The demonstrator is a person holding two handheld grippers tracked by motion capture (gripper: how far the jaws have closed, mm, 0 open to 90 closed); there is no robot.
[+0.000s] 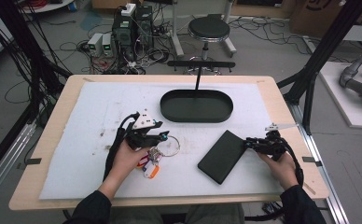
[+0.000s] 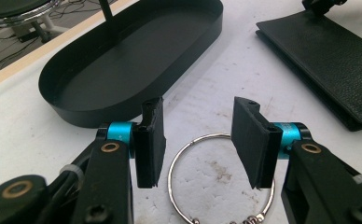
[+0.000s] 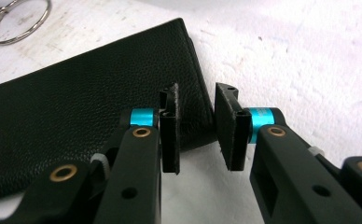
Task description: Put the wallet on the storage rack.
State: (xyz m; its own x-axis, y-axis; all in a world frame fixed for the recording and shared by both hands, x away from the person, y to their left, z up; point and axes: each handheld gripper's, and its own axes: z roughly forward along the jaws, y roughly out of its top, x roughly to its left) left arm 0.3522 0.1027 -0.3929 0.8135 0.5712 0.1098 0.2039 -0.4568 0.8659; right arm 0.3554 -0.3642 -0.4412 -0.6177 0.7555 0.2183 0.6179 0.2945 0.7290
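L gripper point(image 2: 198, 140): jaws apart, nothing clamped. Poised over key ring point(image 2: 170, 171); ring flat on mat point(image 1: 90, 154), seen through the gap, touching neither pad. Keys & tags point(image 1: 150, 165) bunched at ring's near end, just by L hand point(image 1: 128, 161).

R gripper point(image 3: 197, 126): jaws nearly together, closed on wallet point(image 3: 76, 107) at its corner; corner fills the narrow gap, pads look pressed to it on both sides. Rest of wallet flat on mat, long & black, running diagonally toward near edge, R of centre. R hand point(image 1: 281, 168) behind gripper, near table's point(image 1: 53, 140) R edge.

Ring & wallet near each other, not touching. Black oval tray point(image 1: 195, 116) farther back, mid-mat, apart from both, w/ upright post at its far side. Beyond table: stool point(image 1: 209, 29), cables on floor.
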